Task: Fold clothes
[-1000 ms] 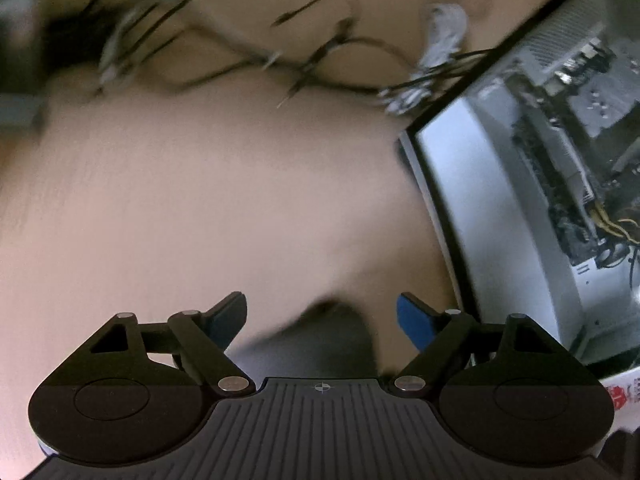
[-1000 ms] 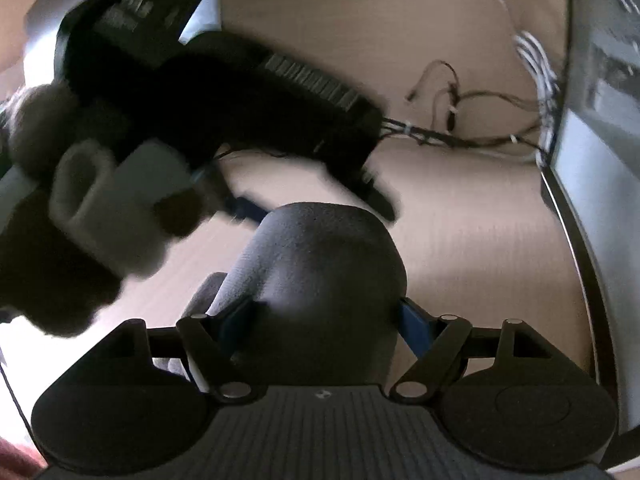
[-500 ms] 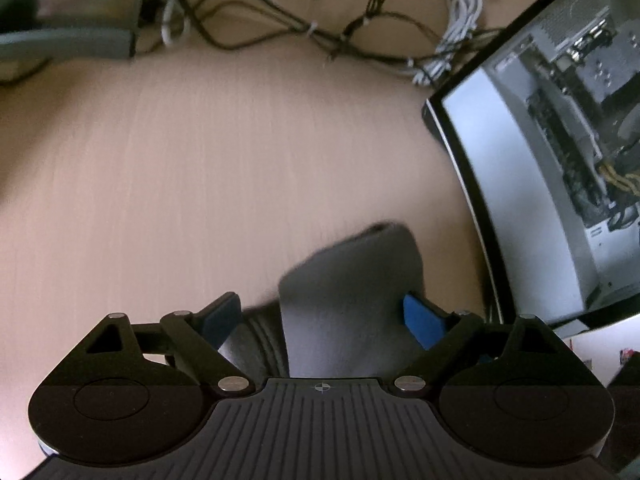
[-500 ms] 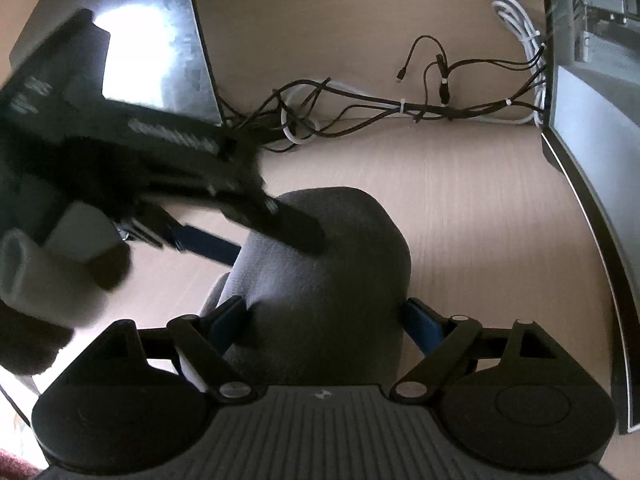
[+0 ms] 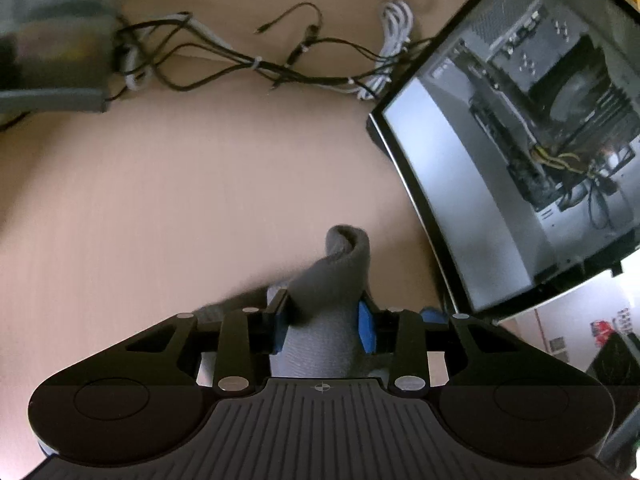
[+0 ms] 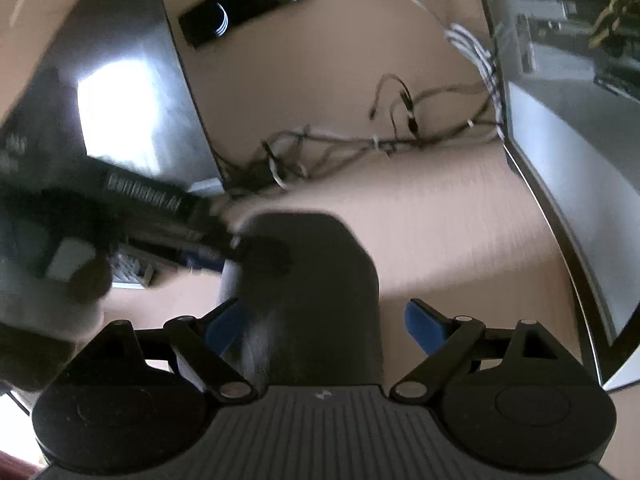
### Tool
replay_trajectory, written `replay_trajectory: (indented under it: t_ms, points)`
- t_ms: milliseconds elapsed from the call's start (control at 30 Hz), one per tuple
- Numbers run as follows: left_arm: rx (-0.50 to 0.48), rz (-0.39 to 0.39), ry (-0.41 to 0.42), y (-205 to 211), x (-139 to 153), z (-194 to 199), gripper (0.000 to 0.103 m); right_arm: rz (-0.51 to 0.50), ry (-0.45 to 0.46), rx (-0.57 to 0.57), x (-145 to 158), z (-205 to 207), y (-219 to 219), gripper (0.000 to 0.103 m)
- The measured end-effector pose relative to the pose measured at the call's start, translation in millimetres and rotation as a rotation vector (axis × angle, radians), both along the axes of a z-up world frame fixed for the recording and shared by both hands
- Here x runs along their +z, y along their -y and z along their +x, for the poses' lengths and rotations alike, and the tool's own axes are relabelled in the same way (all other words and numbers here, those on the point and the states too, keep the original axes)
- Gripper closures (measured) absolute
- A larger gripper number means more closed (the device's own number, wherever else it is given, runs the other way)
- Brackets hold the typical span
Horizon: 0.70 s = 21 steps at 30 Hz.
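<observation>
Nearest, left gripper (image 5: 324, 326): blue pads pinched onto the grey sock (image 5: 328, 280), its rolled tip standing up past the fingers.
Right gripper (image 6: 320, 320): spread wide, sock (image 6: 316, 280) lying between, touching only its left pad.
Sock surface: grey knit, over the wooden table (image 5: 160, 200).
Beyond: tangled cables (image 5: 256, 64).

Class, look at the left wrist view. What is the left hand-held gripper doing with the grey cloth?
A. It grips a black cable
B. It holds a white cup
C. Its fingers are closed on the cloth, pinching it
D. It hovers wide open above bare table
C: the left hand-held gripper has its blue fingers pressed against both sides of the grey cloth, whose end curls up above them over the table.
</observation>
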State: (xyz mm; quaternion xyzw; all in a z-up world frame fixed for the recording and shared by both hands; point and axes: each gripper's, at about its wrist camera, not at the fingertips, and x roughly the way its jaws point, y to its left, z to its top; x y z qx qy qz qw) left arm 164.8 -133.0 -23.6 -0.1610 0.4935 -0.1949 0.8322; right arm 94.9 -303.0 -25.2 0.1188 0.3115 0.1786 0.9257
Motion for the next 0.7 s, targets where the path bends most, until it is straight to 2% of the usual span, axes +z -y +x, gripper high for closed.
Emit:
replay_trajectory:
  t_ms: [100,167,300,333,367,467,567,633,700]
  points:
    - [0.058,0.017,-0.026,-21.2,-12.0,-0.8,0.064,0.019,0.008,0.048,1.1,3.8,-9.9,0.014]
    - [0.109,0.018,-0.047,-36.3,-22.6,2.0,0.057,0.008,-0.003,0.095,-3.7,6.8,-23.7,0.016]
    - [0.195,-0.011,-0.068,-59.8,-27.0,0.6,0.047,-0.136,-0.048,0.189,-22.5,8.8,-66.6,0.018]
    - [0.200,-0.006,-0.059,-63.1,-22.0,-4.4,0.048,-0.172,-0.049,0.206,-26.0,8.6,-75.2,0.018]
    - [0.202,0.009,-0.051,-65.5,-17.1,-10.2,0.044,-0.197,-0.040,0.218,-26.8,7.1,-80.6,0.018]
    - [0.206,0.021,-0.063,-71.7,-9.7,-27.0,0.032,-0.195,-0.049,0.242,-26.3,8.7,-84.5,0.018]
    - [0.200,-0.007,-0.114,-68.0,-18.9,-35.3,0.032,-0.197,-0.058,0.246,-27.7,10.9,-85.2,0.016]
    - [0.196,0.019,-0.128,-62.3,-28.1,-36.7,0.033,-0.190,-0.057,0.257,-25.9,8.8,-84.2,0.015]
    - [0.196,0.041,-0.136,-59.1,-36.2,-37.6,0.027,-0.164,-0.055,0.268,-22.0,9.1,-77.5,0.015]
